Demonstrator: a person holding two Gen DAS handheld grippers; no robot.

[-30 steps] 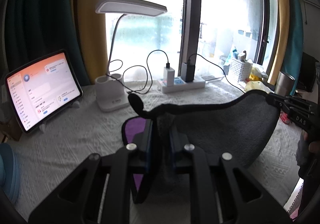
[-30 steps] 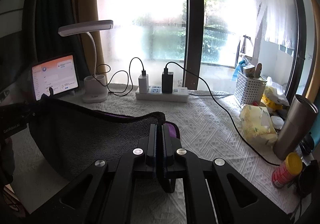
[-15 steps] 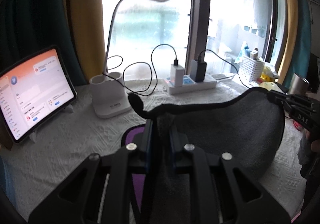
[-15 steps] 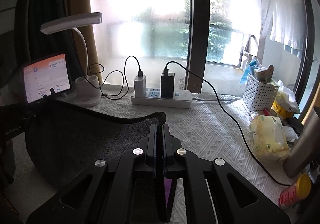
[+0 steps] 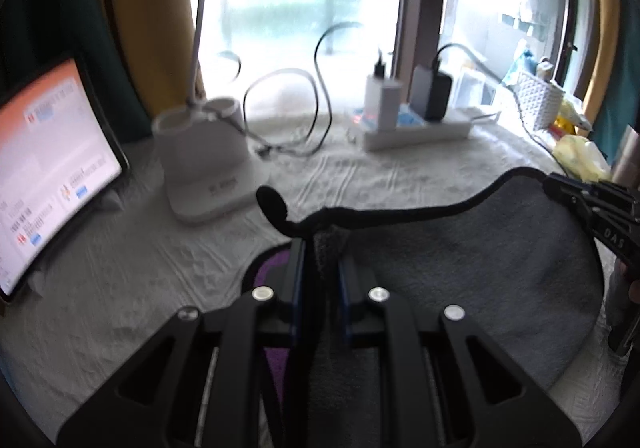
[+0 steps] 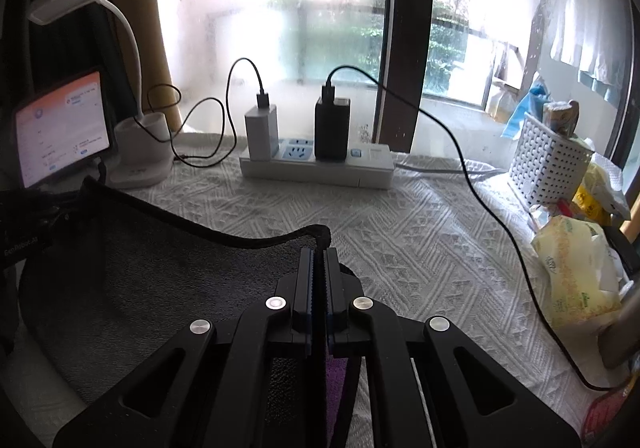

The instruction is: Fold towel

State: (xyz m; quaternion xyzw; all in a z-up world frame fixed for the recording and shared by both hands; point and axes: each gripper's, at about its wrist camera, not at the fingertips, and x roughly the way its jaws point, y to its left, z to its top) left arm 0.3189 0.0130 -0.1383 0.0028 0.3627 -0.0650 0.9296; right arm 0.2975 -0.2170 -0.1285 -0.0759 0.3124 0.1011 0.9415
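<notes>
A dark grey towel (image 5: 472, 260) with a black hem and a purple underside hangs stretched between my two grippers, above the white textured tablecloth (image 5: 120, 268). My left gripper (image 5: 323, 248) is shut on one top corner of the towel. My right gripper (image 6: 319, 252) is shut on the other top corner; the towel (image 6: 132, 272) sags to its left. The right gripper also shows at the right edge of the left wrist view (image 5: 592, 204), and the left gripper at the left edge of the right wrist view (image 6: 28, 216).
At the back stand a tablet (image 5: 44, 164), a white desk lamp base (image 5: 204, 164), a power strip with chargers (image 6: 316, 164) and trailing cables. To the right are a white basket (image 6: 548, 164), a tissue pack (image 6: 576, 272) and a metal bottle (image 5: 628, 156).
Both grippers have moved forward toward the window with the towel still stretched between them; the lamp, tablet and power strip look closer. The grips have not changed.
</notes>
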